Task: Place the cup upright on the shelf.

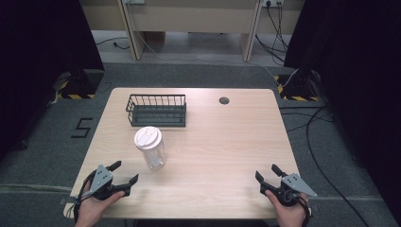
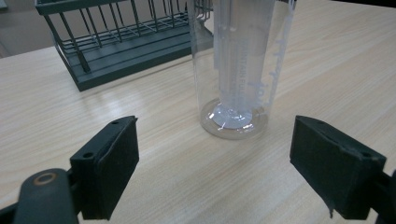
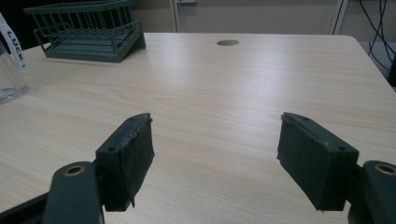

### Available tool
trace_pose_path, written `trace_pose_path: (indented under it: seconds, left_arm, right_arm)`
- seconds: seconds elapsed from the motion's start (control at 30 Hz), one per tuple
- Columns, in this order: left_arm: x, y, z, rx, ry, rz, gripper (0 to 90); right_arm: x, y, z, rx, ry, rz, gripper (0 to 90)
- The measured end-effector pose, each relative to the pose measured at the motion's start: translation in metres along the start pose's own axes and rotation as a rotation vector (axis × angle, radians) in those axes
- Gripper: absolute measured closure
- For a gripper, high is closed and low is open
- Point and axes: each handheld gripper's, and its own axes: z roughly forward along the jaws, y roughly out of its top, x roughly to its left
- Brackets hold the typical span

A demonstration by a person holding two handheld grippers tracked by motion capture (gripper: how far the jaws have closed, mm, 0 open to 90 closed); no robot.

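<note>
Left gripper (image 1: 125,173): fingers (image 2: 112,163) spread wide, empty, low over the tabletop (image 1: 227,156) just short of a clear plastic tumbler (image 1: 152,151) standing upright with a white lid (image 1: 147,137); in the left gripper view the tumbler's top is cut off and its raised lettering is too faint to read. Right gripper (image 1: 267,173): fingers (image 3: 128,156) likewise apart and empty, well to the right of the tumbler, whose edge is clipped in the right gripper view. Beyond the tumbler: dark wire basket (image 1: 156,110), contents hidden by its walls; further right of the tumbler, a round cable hole (image 1: 224,100).
</note>
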Motion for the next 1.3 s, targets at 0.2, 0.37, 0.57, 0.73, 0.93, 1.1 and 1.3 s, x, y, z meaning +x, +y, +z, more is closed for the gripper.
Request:
trace_pose_path:
  seconds: [0.2, 0.37, 0.57, 0.73, 0.93, 1.1, 1.3]
  left_arm:
    - [-0.002, 0.002, 0.001, -0.007, 0.012, 0.002, 15.1]
    - [-0.009, 0.007, 0.006, -0.022, 0.018, 0.001, 15.0]
    - [-0.013, 0.013, 0.013, -0.020, 0.003, 0.001, 14.9]
    - [-0.017, 0.018, 0.026, -0.024, -0.026, -0.020, 14.9]
    - [-0.017, 0.020, 0.039, -0.008, -0.028, -0.023, 14.9]
    - [-0.017, 0.024, 0.049, -0.013, -0.018, -0.025, 14.8]
    - [-0.019, 0.025, 0.056, -0.012, -0.020, -0.009, 14.8]
  right_arm:
    - [-0.001, 0.000, -0.001, -0.006, -0.007, 0.006, 25.7]
    - [-0.001, 0.000, -0.001, 0.001, -0.002, 0.002, 20.4]
    - [-0.001, 0.000, 0.000, 0.011, 0.007, 0.003, 18.8]
    - [-0.002, 0.001, 0.001, 0.016, 0.005, 0.007, 19.1]
    - [-0.001, 0.001, 0.001, 0.015, 0.002, 0.003, 19.2]
    - [-0.001, 0.001, 0.001, 0.017, 0.004, 0.002, 19.2]
    - [-0.001, 0.001, 0.001, 0.017, 0.004, 0.000, 19.2]
